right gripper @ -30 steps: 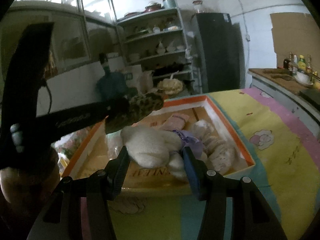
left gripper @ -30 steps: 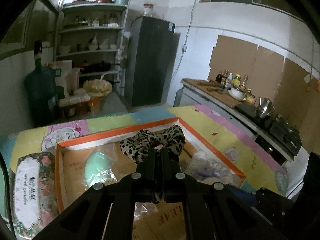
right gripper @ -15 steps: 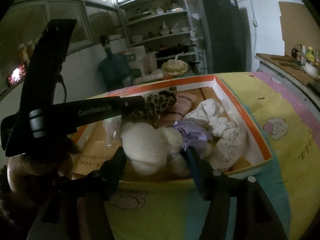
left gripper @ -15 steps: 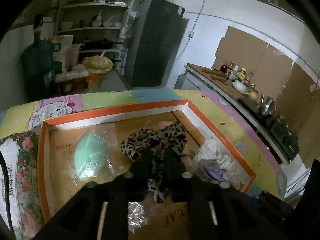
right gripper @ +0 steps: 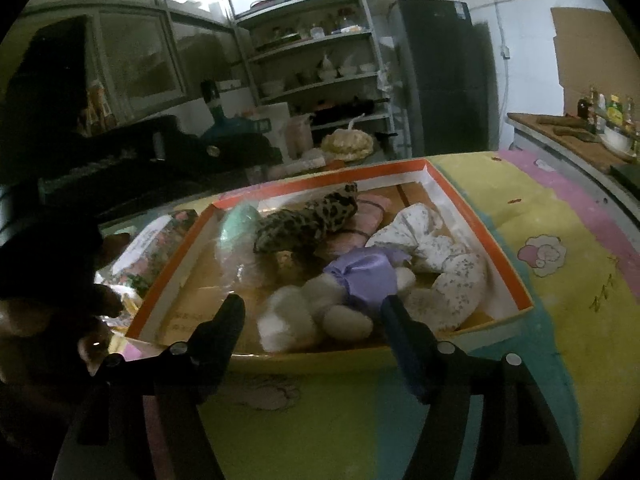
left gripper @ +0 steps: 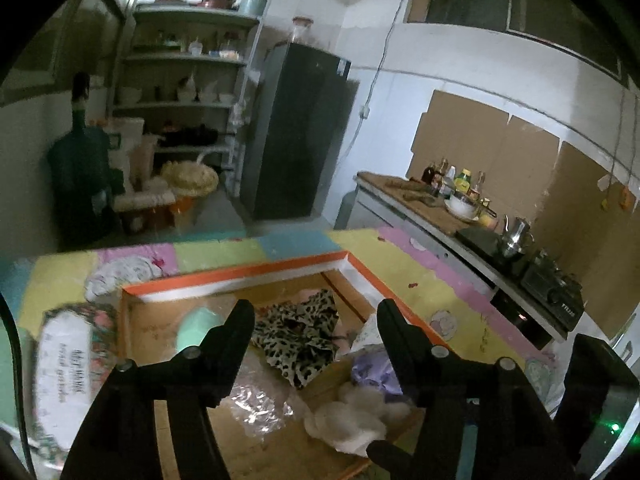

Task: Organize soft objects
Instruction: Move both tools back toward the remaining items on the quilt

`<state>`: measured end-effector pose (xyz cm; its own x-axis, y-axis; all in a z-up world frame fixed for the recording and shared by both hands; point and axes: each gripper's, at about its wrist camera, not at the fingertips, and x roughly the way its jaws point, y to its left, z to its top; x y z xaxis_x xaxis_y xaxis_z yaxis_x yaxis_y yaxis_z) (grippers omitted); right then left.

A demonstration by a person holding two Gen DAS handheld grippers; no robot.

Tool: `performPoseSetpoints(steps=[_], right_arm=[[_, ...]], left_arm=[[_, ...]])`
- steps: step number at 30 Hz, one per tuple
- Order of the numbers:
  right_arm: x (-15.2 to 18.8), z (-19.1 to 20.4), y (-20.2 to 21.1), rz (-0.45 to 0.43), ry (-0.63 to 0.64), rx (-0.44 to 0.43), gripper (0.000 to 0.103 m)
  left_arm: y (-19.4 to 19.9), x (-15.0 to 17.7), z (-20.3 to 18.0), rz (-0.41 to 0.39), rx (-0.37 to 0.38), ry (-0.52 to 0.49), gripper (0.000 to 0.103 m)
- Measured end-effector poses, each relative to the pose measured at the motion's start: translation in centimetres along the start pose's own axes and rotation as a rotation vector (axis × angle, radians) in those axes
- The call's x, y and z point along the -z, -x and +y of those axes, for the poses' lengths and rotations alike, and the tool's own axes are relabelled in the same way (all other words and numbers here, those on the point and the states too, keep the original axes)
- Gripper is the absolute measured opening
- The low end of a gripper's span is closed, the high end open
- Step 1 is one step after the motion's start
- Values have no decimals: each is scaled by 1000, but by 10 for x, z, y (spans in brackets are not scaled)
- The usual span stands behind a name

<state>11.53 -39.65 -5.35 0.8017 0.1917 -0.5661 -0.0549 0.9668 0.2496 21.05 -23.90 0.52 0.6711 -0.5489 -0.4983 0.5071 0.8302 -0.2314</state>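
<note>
— Lying loose in the orange-rimmed box [left gripper: 256,276], the leopard-print scrunchie [left gripper: 298,334] rests near the middle, beside the mint-green bagged item [left gripper: 196,326].
— And the left gripper [left gripper: 314,318]?
— Its jaws are spread wide above the scrunchie, holding nothing.
— What else is in the box?
— A lilac satin scrunchie [right gripper: 362,276], white fluffy pieces [right gripper: 286,322] and a floral white scrunchie [right gripper: 440,264] sit toward the near right corner.
— The right gripper [right gripper: 314,314]?
— Parted too, empty, poised at the box's near edge over the fluffy pieces. A floral tin [left gripper: 70,364] lies just left of the box on the pastel tablecloth [right gripper: 560,280].
</note>
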Motion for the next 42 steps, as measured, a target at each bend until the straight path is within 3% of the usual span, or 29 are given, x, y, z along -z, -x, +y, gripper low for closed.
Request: performPoseSetpoints(steps=[21, 42], right_arm=[[9, 81, 50, -98, 62, -18, 72], [30, 182, 68, -163, 94, -67, 72]], left_arm=[[127, 28, 18, -159, -190, -25, 63], [219, 80, 90, -158, -442, 41, 63]])
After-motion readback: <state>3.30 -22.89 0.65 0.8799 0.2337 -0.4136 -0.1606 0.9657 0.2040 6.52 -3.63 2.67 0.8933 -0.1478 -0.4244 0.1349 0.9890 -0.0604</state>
